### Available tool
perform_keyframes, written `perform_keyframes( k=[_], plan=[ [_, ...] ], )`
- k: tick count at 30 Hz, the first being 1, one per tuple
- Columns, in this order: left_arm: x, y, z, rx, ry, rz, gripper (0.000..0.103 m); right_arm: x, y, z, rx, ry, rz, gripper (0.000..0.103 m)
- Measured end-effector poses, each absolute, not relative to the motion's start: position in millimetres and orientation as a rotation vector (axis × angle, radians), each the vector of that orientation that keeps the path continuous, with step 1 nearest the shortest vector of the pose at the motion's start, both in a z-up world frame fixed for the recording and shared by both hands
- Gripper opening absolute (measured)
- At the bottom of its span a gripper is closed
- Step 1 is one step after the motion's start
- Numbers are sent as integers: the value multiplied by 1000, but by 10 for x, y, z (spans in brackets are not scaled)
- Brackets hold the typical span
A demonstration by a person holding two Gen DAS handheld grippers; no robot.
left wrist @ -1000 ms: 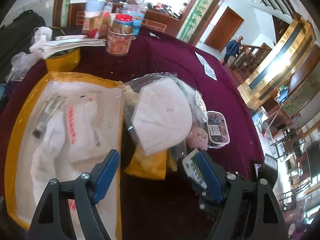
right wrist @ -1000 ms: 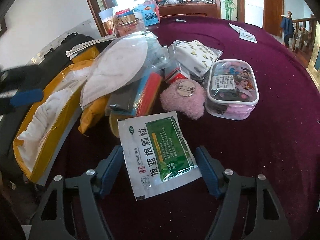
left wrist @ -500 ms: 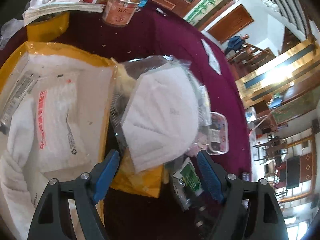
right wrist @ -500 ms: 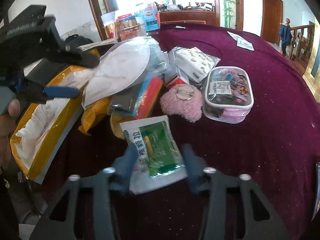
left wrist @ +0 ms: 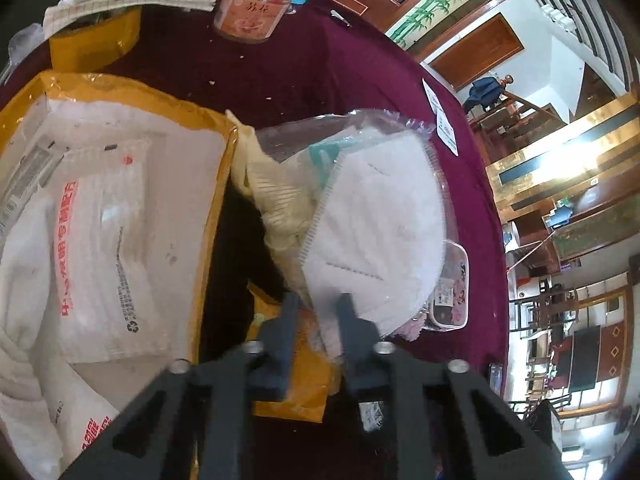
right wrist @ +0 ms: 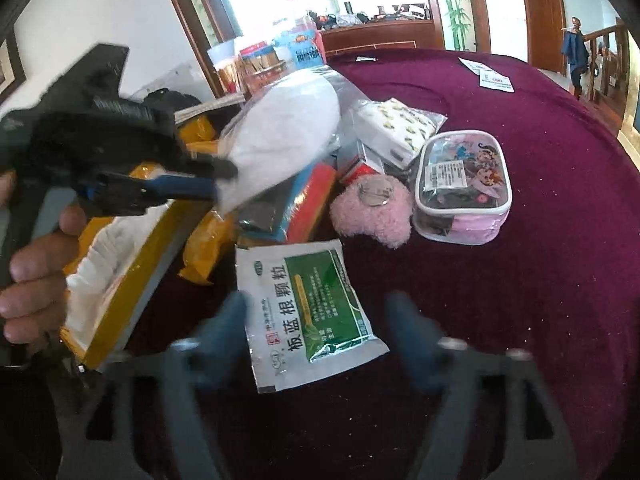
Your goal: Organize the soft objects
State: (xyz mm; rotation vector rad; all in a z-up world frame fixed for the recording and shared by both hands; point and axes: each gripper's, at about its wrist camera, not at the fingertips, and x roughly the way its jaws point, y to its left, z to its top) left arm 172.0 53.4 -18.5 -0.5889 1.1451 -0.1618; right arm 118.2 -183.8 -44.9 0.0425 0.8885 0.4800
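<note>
A white folded face mask in a clear plastic bag is pinched at its near edge by the left gripper, atop the pile on the maroon tablecloth. The right gripper is held spread around a green-and-white sachet.

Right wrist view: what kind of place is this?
Probably a home's dining hall: a big round table under a maroon cloth, a wooden stair railing and wooden doors behind, snack jars at the far edge.

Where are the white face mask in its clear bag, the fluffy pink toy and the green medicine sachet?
white face mask [left wrist: 376, 232], left wrist view, middle of its white panel.
fluffy pink toy [right wrist: 372, 216], right wrist view, its plush body.
green medicine sachet [right wrist: 320, 300], right wrist view, green printed panel.
</note>
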Motion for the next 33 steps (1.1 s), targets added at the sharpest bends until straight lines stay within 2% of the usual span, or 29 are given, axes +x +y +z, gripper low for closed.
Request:
perform_keyframes(
  k=[2,5,8,10,12,17,26,33],
  plan=[
    [1654,564,-148,-586,1120,-165,4,1180,-1856,-433,53,883,495,83],
    [1542,582,-43,-570,1071,-163,1,1212,-1808,-466,29,915,513,83],
    [1473,583,28,-579,1041,-190,0,1225,-1701,-521,-53,947,474,67],
    [1427,552,63,-561,1023,-191,0,1204,-1671,-528,-85,940,454,62],
    [1349,530,89,-568,1009,-211,0,1171,-1676,-526,-92,931,439,53],
    [1168,490,70,-586,1016,-240,0,1124,-1713,-514,-85,912,413,44],
    [816,518,-112,-671,1103,-362,0,1023,-1916,-392,10,868,409,42],
    [685,397,-227,-626,1165,-396,0,1036,-2125,-296,106,835,321,42]
  ],
)
